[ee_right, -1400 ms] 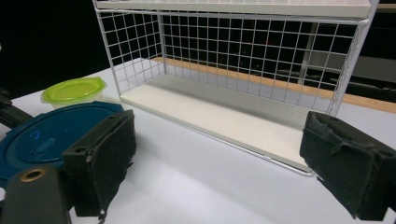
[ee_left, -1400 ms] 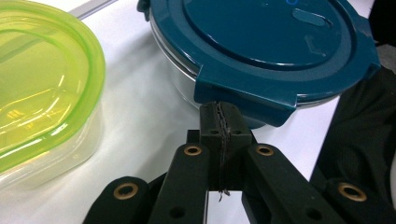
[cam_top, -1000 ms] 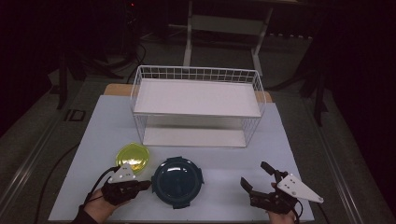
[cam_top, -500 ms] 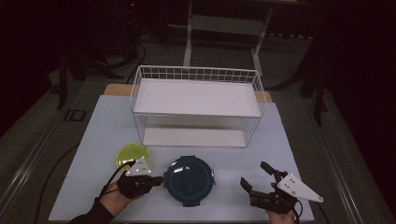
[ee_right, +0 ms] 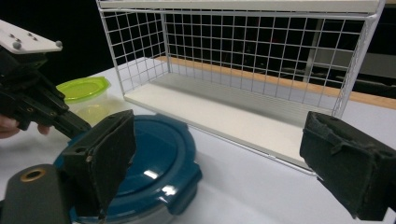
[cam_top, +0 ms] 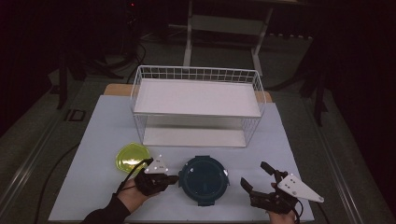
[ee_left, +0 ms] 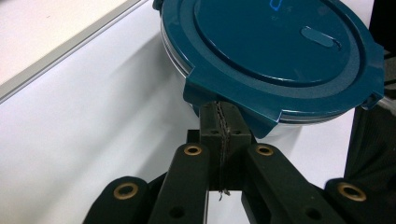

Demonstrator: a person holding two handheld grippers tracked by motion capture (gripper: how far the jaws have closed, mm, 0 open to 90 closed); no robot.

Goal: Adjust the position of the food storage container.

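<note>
The round teal container (cam_top: 203, 179) sits lidded on the white table (cam_top: 93, 140), near the front edge, between the two grippers and in front of the wire shelf (cam_top: 196, 105). The left gripper (cam_top: 169, 178) points right, its tips at the container's left rim. In the left gripper view its jaws are pressed together right at a corner tab of the lid (ee_left: 280, 51); whether they pinch the tab or just butt against it I cannot tell. The right gripper (cam_top: 258, 179) rests just right of the container, jaws spread wide and empty. A small yellow-green tub (cam_top: 132, 157) stands behind the left gripper. The left gripper is nearer; the container lies directly along its pointing line, so any further push would likely carry it rightward toward the waiting right jaws.
</note>
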